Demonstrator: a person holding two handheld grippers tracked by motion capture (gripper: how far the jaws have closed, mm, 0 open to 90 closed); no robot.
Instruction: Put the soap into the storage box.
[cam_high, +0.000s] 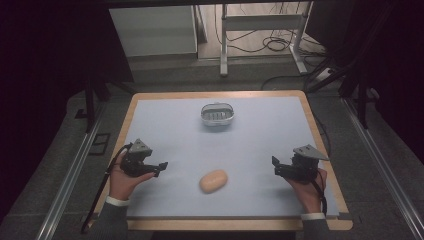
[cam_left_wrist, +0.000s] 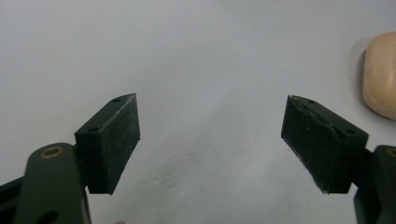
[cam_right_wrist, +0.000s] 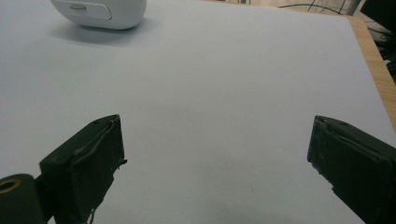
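Observation:
A tan oval bread roll (cam_high: 213, 181) lies on the pale blue mat near the front middle; its edge shows as a tan lump, the bread roll (cam_left_wrist: 380, 74), at the right of the left gripper view. A white oval container (cam_high: 217, 114) with a ridged inside stands at the back middle, and the container (cam_right_wrist: 100, 11) shows at the top left of the right gripper view. My left gripper (cam_high: 161, 167) is open, left of the roll, nothing between its jaws (cam_left_wrist: 212, 140). My right gripper (cam_high: 275, 167) is open at the right of the mat, empty (cam_right_wrist: 217, 154).
The blue mat (cam_high: 250, 140) covers a wooden table (cam_high: 322, 150) whose rim shows all round. Beyond the far edge are metal table legs (cam_high: 223, 45) and cables (cam_high: 275, 45) on the floor. Metal rails run along both sides below the table.

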